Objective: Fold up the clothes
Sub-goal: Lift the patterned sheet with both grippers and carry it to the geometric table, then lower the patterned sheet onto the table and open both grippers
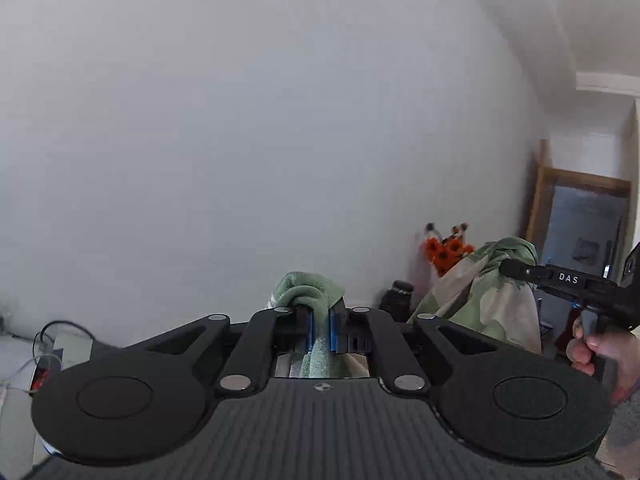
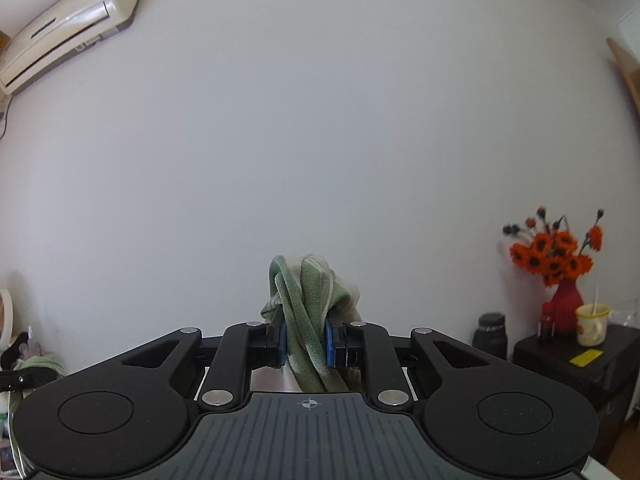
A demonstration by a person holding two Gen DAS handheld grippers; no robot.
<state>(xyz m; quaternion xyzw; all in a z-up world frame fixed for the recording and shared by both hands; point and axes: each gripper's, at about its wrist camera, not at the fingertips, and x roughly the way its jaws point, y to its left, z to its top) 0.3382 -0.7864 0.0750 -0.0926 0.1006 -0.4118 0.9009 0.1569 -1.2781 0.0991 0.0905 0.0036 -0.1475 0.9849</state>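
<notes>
The left gripper [image 1: 319, 330] pinches a bunched fold of green cloth [image 1: 310, 292] between its blue pads; to the right, a hand [image 1: 600, 354] holds the right gripper [image 1: 505, 268], clamped on the same cloth, before orange flowers [image 1: 446, 252].

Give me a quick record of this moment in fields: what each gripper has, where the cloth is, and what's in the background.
left gripper: shut on a bunched edge of the green towel
right gripper: shut on another bunch of the green towel
cloth position: lifted in the air between both grippers, hanging below them
person: hand on the right gripper's handle
background: white wall, air conditioner upper left, orange flowers in a red vase, yellow cup on a black cabinet
</notes>
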